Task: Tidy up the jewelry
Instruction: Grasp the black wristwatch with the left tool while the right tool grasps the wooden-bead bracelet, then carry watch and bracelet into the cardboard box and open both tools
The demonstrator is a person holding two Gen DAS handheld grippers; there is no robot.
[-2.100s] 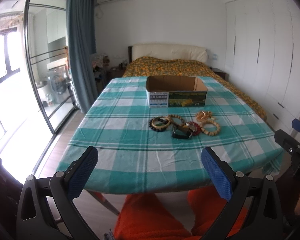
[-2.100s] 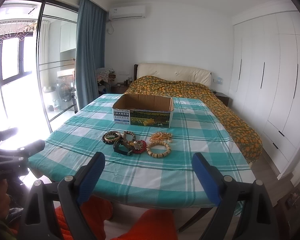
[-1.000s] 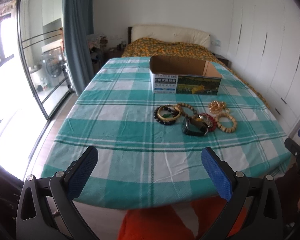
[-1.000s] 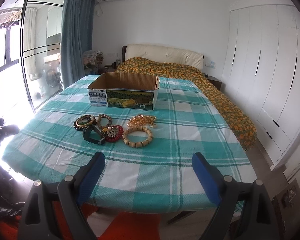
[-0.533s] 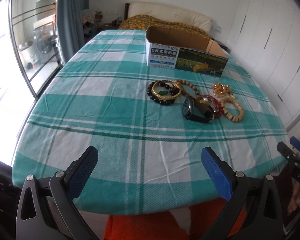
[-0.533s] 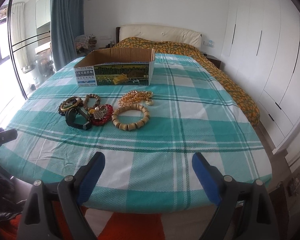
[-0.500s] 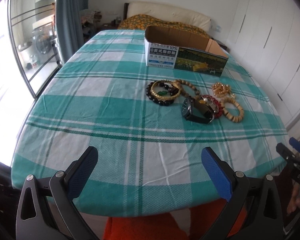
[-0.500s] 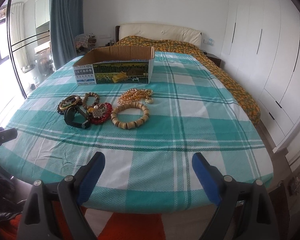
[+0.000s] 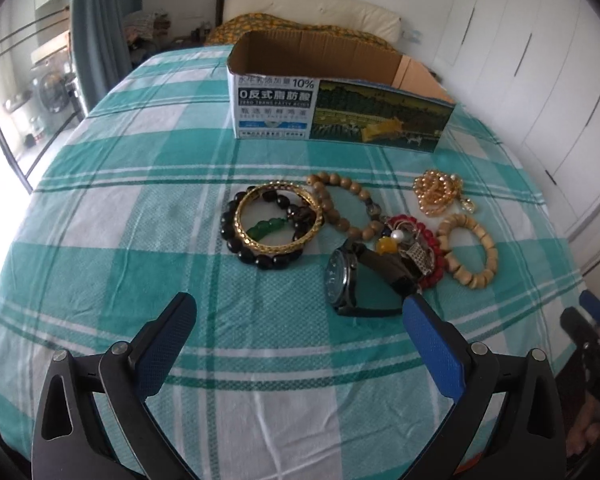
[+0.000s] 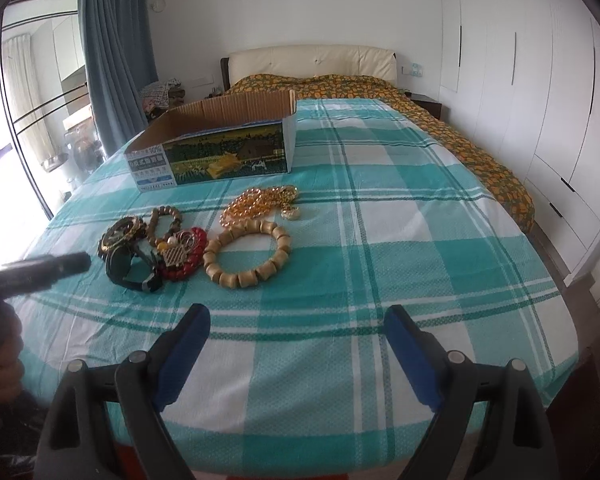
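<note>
Teal checked cloth [image 9: 120,240] covers the table. At upper centre stands an open box [image 9: 340,112]. Below it, in mid frame, lies the jewelry: a gold bangle [image 9: 279,220], a watch [image 9: 342,280]. Left gripper [image 9: 300,340] and right gripper [image 10: 296,344] both gape wide, holding nothing.

One cardboard box [image 9: 342,110] is being shown at twelve o'clock. Six bead or chain bracelets are being counted: black [image 9: 236,240], brown [image 9: 342,200], red [image 9: 434,268], pale wooden [image 9: 488,258], a gold chain [image 9: 438,194] and a gold bangle [image 9: 278,218]. One watch [image 9: 340,278] is being shown at six o'clock of them.
</note>
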